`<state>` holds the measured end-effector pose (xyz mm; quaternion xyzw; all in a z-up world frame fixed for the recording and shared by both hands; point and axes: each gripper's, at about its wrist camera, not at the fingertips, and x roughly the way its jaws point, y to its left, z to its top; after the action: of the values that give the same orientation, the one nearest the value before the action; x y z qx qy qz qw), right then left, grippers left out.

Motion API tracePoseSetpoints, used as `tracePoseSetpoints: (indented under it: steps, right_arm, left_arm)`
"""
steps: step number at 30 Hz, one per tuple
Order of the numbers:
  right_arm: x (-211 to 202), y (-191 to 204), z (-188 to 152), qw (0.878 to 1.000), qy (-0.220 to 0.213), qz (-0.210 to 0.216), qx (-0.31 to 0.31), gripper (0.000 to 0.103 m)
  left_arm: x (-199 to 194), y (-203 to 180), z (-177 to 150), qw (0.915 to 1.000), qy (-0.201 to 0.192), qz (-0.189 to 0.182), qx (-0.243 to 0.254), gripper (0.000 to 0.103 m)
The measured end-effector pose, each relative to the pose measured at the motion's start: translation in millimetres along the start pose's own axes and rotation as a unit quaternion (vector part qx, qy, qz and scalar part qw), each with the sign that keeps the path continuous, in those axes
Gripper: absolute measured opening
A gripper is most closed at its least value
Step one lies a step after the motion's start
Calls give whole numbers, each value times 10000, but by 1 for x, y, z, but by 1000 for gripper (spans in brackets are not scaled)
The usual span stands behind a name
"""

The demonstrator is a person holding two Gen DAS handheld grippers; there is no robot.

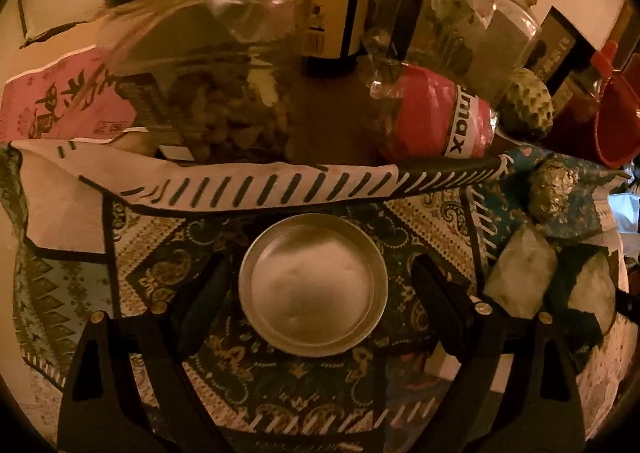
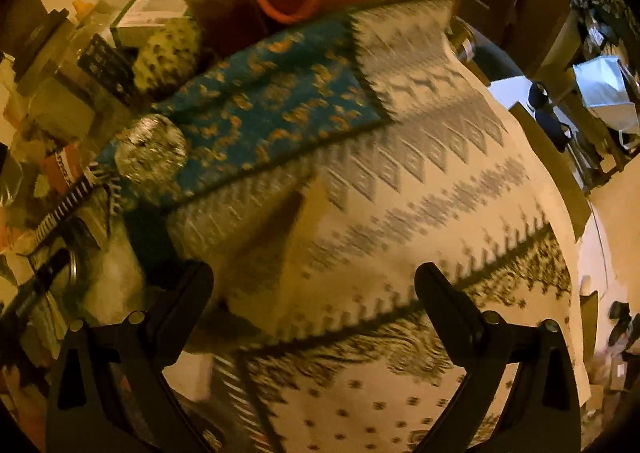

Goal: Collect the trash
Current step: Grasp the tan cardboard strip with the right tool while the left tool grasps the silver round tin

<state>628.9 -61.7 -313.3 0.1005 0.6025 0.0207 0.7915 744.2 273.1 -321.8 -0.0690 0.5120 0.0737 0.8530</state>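
Straddling a metal bowl (image 1: 313, 287) of white powder, left claw (image 1: 316, 285) spread, jar (image 1: 208, 81) of nuts behind

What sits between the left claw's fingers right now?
A small round metal dish on the patterned cloth, seen in the left wrist view; the fingers stand apart from it.

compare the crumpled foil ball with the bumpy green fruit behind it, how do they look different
The crumpled foil ball is shiny, metallic and irregularly creased; the bumpy green fruit is matte, pale green and covered in regular knobs. The foil ball sits on the blue patterned cloth, while the fruit sits farther back, off the cloth, among the jars. Both are roughly round, similar in size, and untouched by either tool.
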Motion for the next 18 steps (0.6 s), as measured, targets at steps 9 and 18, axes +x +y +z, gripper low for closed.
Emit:
tracePoseSetpoints:
  steps: [9, 18]
  right_arm:
    - [5, -19, -4, 9935, 167, 842, 744, 74]
    - [7, -3, -10, 9985, 248, 477, 79, 7]
  left_arm:
    - [17, -15, -3, 9996, 34, 275, 17, 74]
    - [6, -3, -4, 9999, 14, 122, -21, 74]
